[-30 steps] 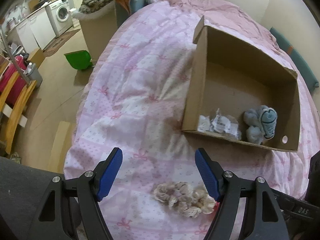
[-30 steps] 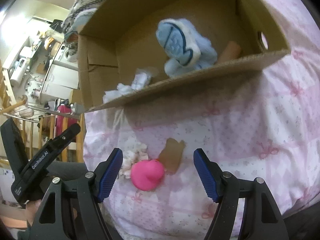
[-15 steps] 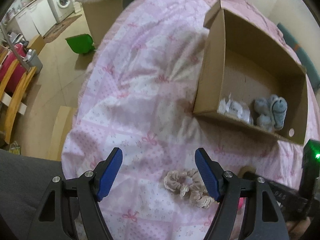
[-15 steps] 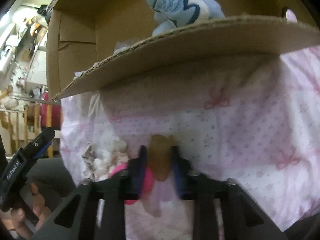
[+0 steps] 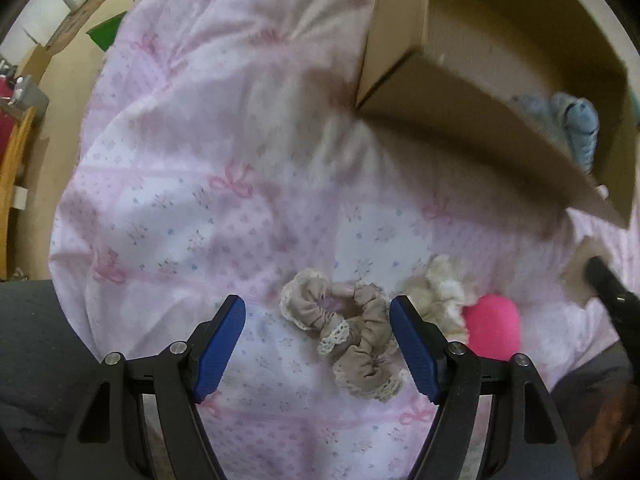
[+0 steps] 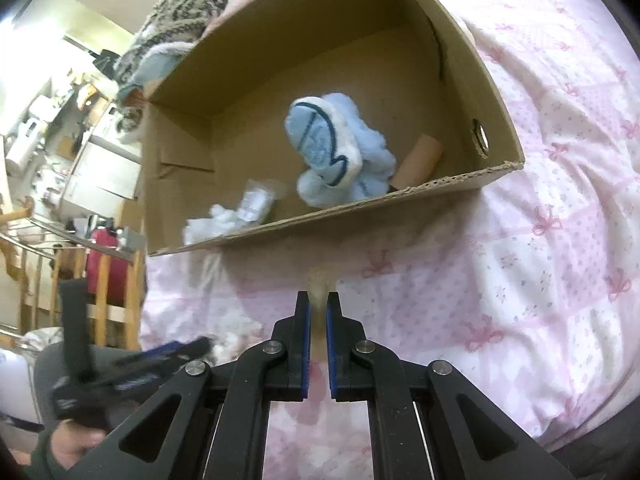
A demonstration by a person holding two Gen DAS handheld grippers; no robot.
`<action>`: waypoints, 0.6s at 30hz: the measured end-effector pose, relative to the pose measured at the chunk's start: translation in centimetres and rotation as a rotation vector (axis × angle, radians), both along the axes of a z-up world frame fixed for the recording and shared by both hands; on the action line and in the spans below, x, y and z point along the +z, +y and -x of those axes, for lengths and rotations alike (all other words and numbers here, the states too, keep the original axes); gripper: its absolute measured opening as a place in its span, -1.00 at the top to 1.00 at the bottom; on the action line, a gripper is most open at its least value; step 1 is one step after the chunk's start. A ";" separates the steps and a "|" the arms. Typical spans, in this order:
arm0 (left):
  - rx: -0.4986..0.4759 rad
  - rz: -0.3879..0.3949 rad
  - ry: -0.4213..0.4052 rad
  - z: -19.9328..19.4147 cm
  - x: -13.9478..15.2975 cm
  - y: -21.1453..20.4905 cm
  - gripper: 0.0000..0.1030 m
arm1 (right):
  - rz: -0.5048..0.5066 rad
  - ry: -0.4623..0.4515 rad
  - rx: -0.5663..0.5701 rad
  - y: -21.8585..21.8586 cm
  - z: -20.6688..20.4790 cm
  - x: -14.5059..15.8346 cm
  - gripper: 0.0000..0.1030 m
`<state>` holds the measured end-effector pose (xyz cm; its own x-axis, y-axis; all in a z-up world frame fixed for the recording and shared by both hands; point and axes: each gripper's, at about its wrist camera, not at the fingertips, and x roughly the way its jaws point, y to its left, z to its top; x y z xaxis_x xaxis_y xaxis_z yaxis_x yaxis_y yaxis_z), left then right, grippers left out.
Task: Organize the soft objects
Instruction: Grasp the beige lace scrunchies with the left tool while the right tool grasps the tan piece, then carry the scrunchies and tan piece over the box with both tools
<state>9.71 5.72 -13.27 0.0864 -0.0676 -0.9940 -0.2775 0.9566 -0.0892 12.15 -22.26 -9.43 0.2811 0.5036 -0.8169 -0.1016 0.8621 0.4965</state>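
My left gripper is open, low over the pink bedspread, with a beige lace scrunchie between its fingers. A cream scrunchie and a pink round soft object lie just right of it. My right gripper is shut on a tan soft piece and holds it in front of the cardboard box. In the left wrist view the right gripper shows with the tan piece. The box holds a light blue plush slipper, white packets and a tan piece.
The box stands on the bed ahead of both grippers. The bed edge and floor are to the left, with a green bin and wooden furniture. A patterned blanket is piled behind the box.
My right gripper closed on the tan piece and lifted it off the bed toward the box. My left gripper moved down and forward until the beige scrunchie lay between its open fingers.
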 end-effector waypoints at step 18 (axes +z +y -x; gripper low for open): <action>0.015 -0.134 -0.194 2.0 4.3 0.7 0.75 | -0.024 -0.036 -0.007 -1.0 1.2 1.6 0.84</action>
